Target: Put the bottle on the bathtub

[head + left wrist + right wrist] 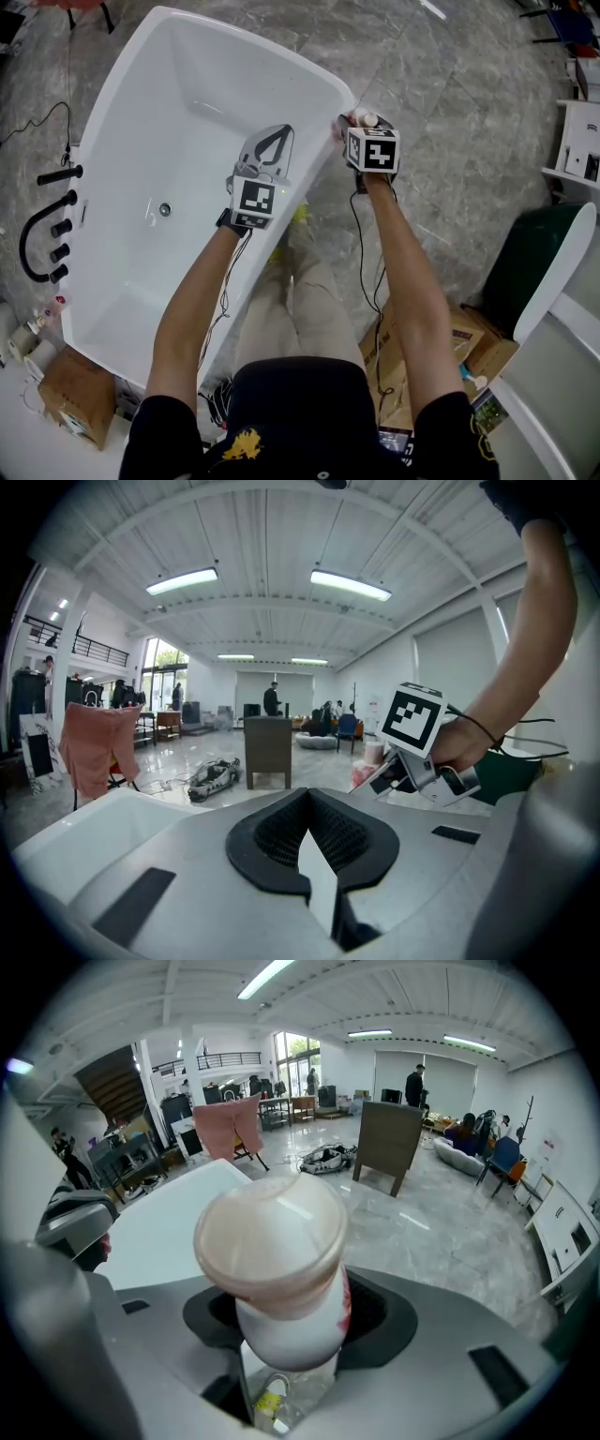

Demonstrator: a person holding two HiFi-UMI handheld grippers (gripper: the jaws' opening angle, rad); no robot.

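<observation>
Honestly, you won't find any text in these that you can actually read. The bottle (pixel 281 1269) has a bit of red print (pixel 346 1309) down one side, but it's turned away from you and too smeared to make out. Your left marker cube (pixel 253 200) and right marker cube (pixel 378 150) only carry black-and-white square patterns, no letters or digits. There's a yellow emblem (pixel 242 442) on your black shirt with no legible wording. The cardboard box (pixel 75 394) shows a pale patch, too small to tell if it's a label.
</observation>
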